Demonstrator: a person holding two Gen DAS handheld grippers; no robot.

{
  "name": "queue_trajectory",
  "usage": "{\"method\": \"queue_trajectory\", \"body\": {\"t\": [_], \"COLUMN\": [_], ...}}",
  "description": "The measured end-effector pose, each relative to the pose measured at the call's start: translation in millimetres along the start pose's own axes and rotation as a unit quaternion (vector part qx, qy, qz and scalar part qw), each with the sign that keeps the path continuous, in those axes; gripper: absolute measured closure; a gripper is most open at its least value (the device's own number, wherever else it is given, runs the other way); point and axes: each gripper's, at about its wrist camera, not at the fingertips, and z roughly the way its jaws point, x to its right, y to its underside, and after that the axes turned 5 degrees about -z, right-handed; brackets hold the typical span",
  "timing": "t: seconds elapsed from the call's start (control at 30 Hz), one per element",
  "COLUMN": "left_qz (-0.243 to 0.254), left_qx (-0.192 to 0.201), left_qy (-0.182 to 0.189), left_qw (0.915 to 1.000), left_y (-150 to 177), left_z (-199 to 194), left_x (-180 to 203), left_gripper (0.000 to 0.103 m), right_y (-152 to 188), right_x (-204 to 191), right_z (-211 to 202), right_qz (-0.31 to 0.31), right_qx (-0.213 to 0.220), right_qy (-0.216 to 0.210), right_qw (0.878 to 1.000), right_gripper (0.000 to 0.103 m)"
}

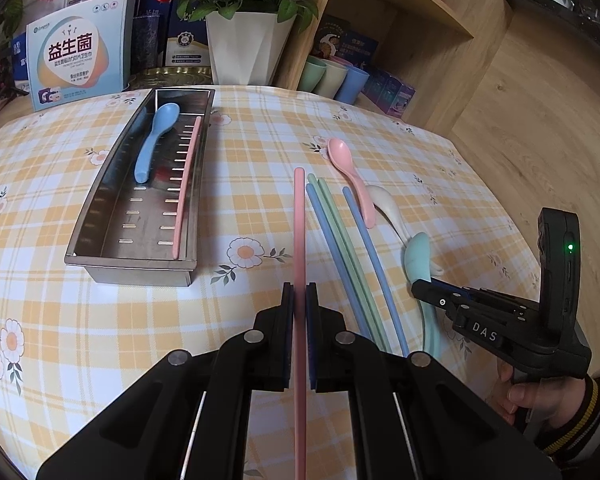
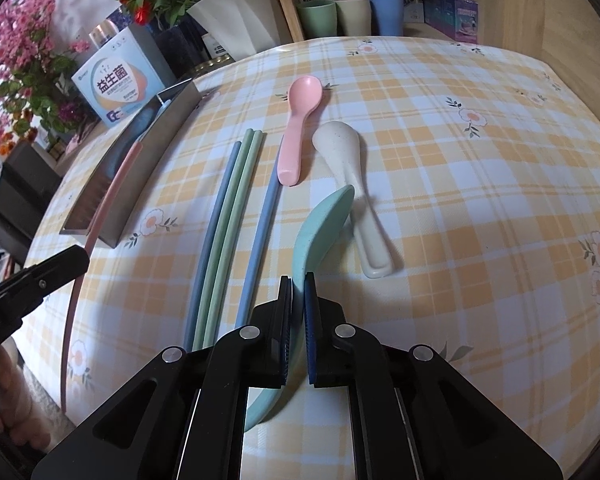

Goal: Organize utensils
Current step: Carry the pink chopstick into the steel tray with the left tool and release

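Observation:
My left gripper (image 1: 299,294) is shut on a pink chopstick (image 1: 299,220) that points away over the tablecloth. A steel utensil tray (image 1: 100,216) at the left holds a blue spoon (image 1: 154,140) and another pink chopstick (image 1: 186,188). My right gripper (image 2: 299,284) is shut on a teal spoon (image 2: 320,224), tilted on its edge; it also shows in the left wrist view (image 1: 418,256). On the cloth lie two blue chopsticks (image 2: 260,232), two green chopsticks (image 2: 236,208), a pink spoon (image 2: 298,120) and a white spoon (image 2: 352,184).
A white flower pot (image 1: 244,48), a printed box (image 1: 76,60) and other boxes stand behind the tray. Three cups (image 2: 354,14) sit on a wooden shelf at the back right. The table edge curves along the right (image 1: 500,208).

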Motion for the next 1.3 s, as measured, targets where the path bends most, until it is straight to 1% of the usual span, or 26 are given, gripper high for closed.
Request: {"method": "queue_trajectory", "body": {"t": [0.03,0.13,0.23,0.33,0.37,0.5,0.6,0.7,0.83,0.93,1.07,1.2,1.3], "left_qz": [-0.002,-0.013,-0.032,-0.068,-0.078,-0.084,-0.082,-0.092,-0.104,-0.087,-0.077,-0.071,-0.059], "left_qx": [0.001,-0.002,0.000,0.008,0.011,0.022,0.009,-0.015,-0.046,-0.065,-0.087,-0.106,-0.114], "left_qy": [-0.001,-0.002,0.002,0.010,0.007,-0.007,0.007,-0.011,-0.029,-0.052,-0.067,-0.084,-0.088], "left_qw": [1.0000,0.9999,0.9995,0.9976,0.9969,0.9962,0.9965,0.9956,0.9931,0.9927,0.9910,0.9882,0.9878], "left_y": [0,-4,-13,-31,-39,-74,-103,-129,-149,-156,-158,-157,-157], "left_z": [0,-2,-8,-18,-21,-21,-6,22,60,84,107,124,129], "left_x": [-1,-7,-17,-36,-42,-60,-72,-87,-100,-101,-102,-105,-103], "left_gripper": [0.097,0.097,0.097,0.097,0.097,0.097,0.097,0.097,0.097,0.097,0.097,0.097,0.097], "right_y": [0,-1,-9,-24,-28,-45,-53,-56,-57,-57,-59,-62,-62], "right_x": [1,6,6,8,9,17,22,27,41,53,65,71,71], "right_z": [0,-8,-19,-31,-33,-40,-43,-40,-31,-28,-27,-26,-22], "right_qz": [0.006,0.027,0.023,0.022,0.026,0.046,0.055,0.064,0.083,0.099,0.104,0.106,0.107], "right_qx": [0.000,0.018,0.042,0.067,0.072,0.094,0.107,0.110,0.104,0.100,0.103,0.103,0.098], "right_qy": [-0.004,-0.028,-0.036,-0.045,-0.049,-0.062,-0.069,-0.075,-0.072,-0.068,-0.065,-0.061,-0.059], "right_qw": [1.000,0.999,0.998,0.996,0.996,0.993,0.990,0.989,0.988,0.988,0.987,0.987,0.988], "right_gripper": [0.097,0.097,0.097,0.097,0.097,0.097,0.097,0.097,0.097,0.097,0.097,0.097,0.097]}}
